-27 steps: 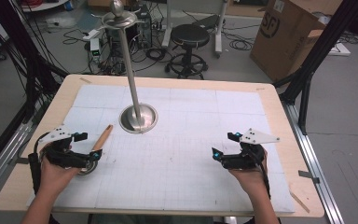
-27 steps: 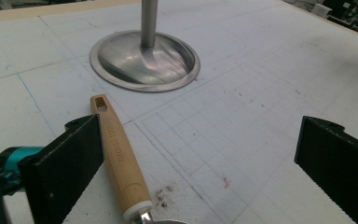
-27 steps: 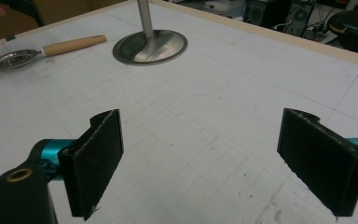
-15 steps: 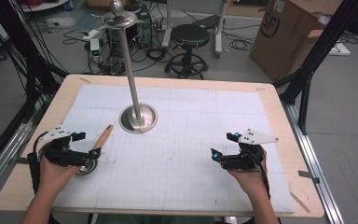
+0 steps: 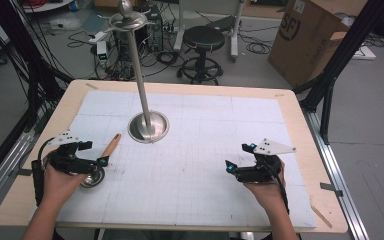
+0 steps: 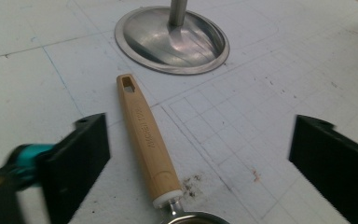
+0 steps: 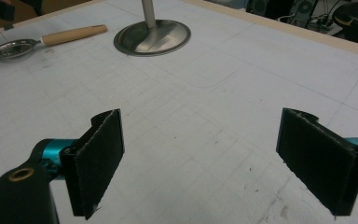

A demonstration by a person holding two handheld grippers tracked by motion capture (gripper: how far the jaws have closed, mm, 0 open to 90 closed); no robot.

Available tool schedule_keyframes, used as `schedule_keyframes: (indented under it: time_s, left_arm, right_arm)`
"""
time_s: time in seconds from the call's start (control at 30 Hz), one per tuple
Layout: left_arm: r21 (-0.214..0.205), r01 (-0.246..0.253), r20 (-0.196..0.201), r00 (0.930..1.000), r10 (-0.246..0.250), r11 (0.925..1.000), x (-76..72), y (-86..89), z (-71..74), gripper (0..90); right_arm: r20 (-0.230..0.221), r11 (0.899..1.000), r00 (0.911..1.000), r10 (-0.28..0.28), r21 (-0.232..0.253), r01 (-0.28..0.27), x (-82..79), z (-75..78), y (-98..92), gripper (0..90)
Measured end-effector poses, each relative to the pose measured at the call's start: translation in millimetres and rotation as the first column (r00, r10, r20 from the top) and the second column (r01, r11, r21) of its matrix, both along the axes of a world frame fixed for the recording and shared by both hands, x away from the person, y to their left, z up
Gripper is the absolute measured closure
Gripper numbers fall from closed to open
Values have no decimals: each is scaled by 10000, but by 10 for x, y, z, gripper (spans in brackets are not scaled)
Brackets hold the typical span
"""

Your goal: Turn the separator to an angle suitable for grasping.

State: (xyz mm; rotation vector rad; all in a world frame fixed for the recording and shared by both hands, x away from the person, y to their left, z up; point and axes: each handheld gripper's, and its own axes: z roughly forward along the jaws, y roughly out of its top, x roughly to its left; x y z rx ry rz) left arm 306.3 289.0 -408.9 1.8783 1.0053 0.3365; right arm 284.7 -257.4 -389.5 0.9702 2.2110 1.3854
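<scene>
The left tongs sit at the near left of the table, spread wide, with nothing held. In the left gripper view the wooden handle of a small metal strainer lies between the two black jaws, and neither jaw touches it. So my guess is that the step in hand is getting ready to grab the strainer by its handle. Next, the left tongs would need to go a bit lower and then close on the wood, near its middle. The right tongs sit at the near right, also spread wide and holding nothing, well apart from the strainer. The strainer's bowl is close to the near left edge of the table, so a bump could push it that way. A little farther off, the handle's tip points at the round metal base of a tall stand. That pole is the one thing to steer around. The white mat beyond and to the right is bare, with lots of room to move.
</scene>
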Motion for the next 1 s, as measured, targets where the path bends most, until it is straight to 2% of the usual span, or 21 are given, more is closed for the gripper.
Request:
schedule_keyframes:
  time_s: [0.17, 0.23, 0.27, 0.3, 0.37, 0.6, 0.7, 0.87, 1.0]
  left_arm:
    - [150, 10, -157, 9999, -8, 9999, 41, -10, 7, 204]
    - [434, -100, -242, 9996, 111, 9990, 55, -16, -5, 213]
    - [745, -164, -435, 9989, 197, 9971, 71, -31, -20, 231]
    - [745, -164, -435, 9989, 197, 9971, 71, -31, -20, 233]
    - [901, -81, -728, 9972, 147, 9959, 93, -51, -45, 259]
    - [1269, -173, -1002, 9945, 301, 9918, 117, -61, -76, 328]
    - [1700, -288, -1097, 9928, 480, 9850, 129, -66, -99, 364]
    - [2480, -225, -1425, 9880, 594, 9685, 156, -97, -162, 406]
    - [2644, -203, -1615, 9847, 650, 9642, 175, -102, -191, 451]
  right_arm:
    - [-61, 10000, 10000, -13, -66, 13, -4, -26, -8, 138]
    - [-98, 9999, 10000, -15, -107, 14, -6, -35, -6, 138]
    - [-110, 9999, 9999, -7, -122, 6, -9, -37, -2, 138]
    - [-110, 9999, 9999, -7, -122, 6, -9, -37, -2, 138]
    - [-97, 9999, 10000, 4, -145, -5, -7, -39, -3, 138]
    - [-206, 9995, 9998, 11, -325, -18, 2, -78, 6, 138]
    - [-256, 9992, 9997, 19, -410, -29, 1, -82, 20, 138]
    - [-306, 9986, 9995, 48, -523, -64, -1, -97, 37, 138]
    - [-329, 9985, 9994, 59, -535, -76, 6, -104, 44, 139]
